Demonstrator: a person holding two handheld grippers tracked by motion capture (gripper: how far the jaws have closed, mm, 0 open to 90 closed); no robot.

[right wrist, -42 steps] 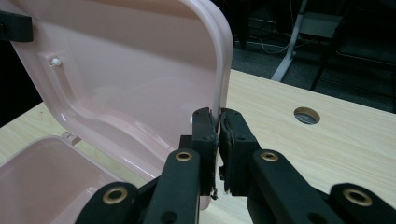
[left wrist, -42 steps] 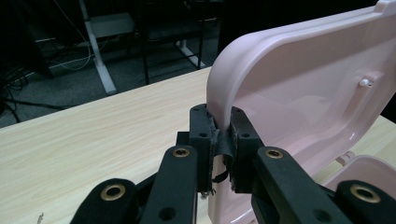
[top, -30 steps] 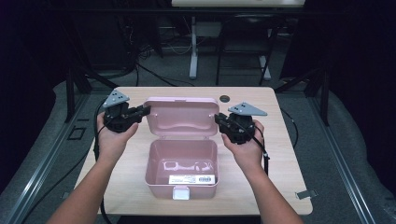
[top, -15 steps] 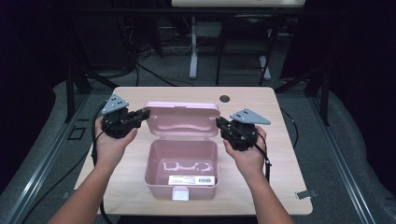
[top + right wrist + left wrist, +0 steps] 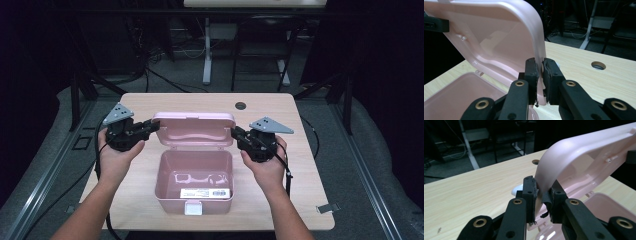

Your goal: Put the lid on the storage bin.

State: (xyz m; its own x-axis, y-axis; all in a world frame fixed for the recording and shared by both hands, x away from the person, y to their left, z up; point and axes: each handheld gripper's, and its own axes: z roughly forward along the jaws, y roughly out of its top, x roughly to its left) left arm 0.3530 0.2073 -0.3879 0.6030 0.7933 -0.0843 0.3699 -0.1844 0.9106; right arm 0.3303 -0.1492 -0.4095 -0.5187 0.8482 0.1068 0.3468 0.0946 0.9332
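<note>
Lid (image 5: 193, 129) stands upright, long axis crosswise, edges pinched by left claw (image 5: 154, 125) and right claw (image 5: 236, 133).

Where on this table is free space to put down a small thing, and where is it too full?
Free: the far strip of table behind the lid, around the cable hole, and the near right corner beside the box. Crowded: both lid ends, where the left gripper and right gripper clamp it.
</note>
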